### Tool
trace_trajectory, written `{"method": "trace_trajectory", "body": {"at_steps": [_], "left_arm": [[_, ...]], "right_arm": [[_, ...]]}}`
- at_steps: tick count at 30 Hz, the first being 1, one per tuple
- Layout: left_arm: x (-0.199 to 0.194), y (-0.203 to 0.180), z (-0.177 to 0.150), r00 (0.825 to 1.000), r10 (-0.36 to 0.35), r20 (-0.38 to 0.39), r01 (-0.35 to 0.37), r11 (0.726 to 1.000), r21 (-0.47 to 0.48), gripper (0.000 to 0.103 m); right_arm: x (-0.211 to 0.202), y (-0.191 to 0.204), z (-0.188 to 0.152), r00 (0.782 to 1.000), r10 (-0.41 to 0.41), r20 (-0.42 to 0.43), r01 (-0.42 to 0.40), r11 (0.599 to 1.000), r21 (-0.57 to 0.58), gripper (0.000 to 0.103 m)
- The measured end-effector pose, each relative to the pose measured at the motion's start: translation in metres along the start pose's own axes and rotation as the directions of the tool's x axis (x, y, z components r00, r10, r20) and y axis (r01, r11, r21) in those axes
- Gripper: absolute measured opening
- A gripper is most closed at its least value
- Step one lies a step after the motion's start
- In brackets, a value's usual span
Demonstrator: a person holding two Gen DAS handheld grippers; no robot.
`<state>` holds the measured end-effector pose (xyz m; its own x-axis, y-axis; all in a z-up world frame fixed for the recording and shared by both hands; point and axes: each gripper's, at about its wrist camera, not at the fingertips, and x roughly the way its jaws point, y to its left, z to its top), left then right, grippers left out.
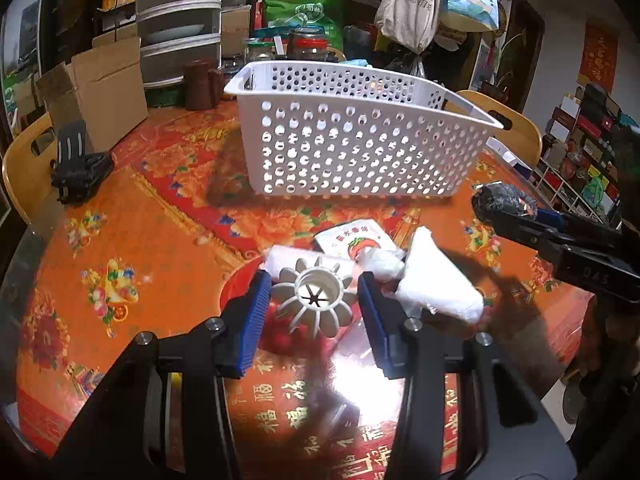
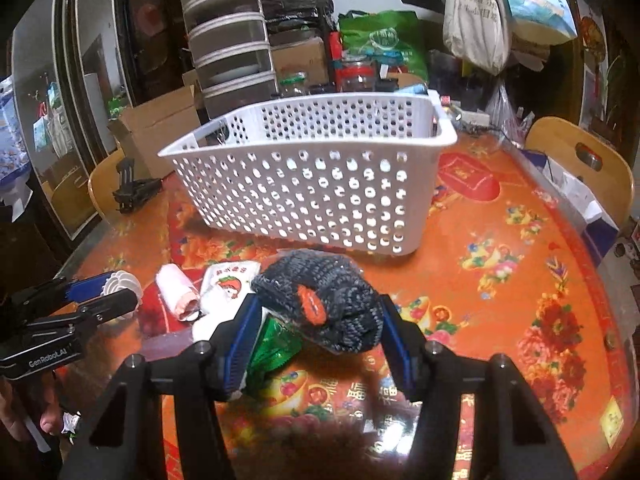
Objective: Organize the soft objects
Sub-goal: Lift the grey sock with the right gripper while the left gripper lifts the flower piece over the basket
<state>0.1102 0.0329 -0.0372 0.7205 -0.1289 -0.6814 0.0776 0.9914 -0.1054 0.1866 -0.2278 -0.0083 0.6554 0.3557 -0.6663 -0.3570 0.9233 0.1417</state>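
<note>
My left gripper (image 1: 314,308) is shut on a cream ribbed plastic piece (image 1: 316,300), shaped like a flower, lifted just above the table. My right gripper (image 2: 316,328) is shut on a dark grey knitted item (image 2: 324,300) with an orange patch, also raised; that gripper (image 1: 504,204) and its knit show at the right of the left wrist view. On the table lie a white wrapped wedge (image 1: 436,280), a packet with a tomato picture (image 1: 358,240), a pink-white roll (image 2: 176,288) and a green foil packet (image 2: 272,344). A white perforated basket (image 1: 352,140) stands behind them.
The table wears an orange floral cloth (image 2: 500,280). A black clamp stand (image 1: 78,168) and a cardboard box (image 1: 100,92) sit at the left. Jars, a green bag (image 1: 304,12) and stacked containers crowd the far side. Wooden chair backs (image 2: 580,160) ring the table.
</note>
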Motion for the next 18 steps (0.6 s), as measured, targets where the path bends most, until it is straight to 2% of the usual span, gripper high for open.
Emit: {"method": "trace_trajectory", "body": {"at_steps": [8,14,18], "left_arm": [[-0.022,-0.003,0.029,0.998,0.002,0.057,-0.002,1.0,0.004,0.043],[-0.031,-0.002,0.065,0.996,-0.015,0.091,0.015,1.0,0.003,0.043],[-0.032,-0.006,0.094,0.994,-0.021,0.108,0.021,1.0,0.005,0.043]], "right_arm": [[-0.027,0.001,0.019,0.998,0.007,0.064,-0.004,0.999,-0.036,0.058],[-0.043,0.002,0.04,0.991,0.028,0.128,-0.02,0.998,-0.066,0.057],[-0.043,0.004,0.057,0.989,0.052,0.135,-0.041,0.996,-0.083,0.057]]}}
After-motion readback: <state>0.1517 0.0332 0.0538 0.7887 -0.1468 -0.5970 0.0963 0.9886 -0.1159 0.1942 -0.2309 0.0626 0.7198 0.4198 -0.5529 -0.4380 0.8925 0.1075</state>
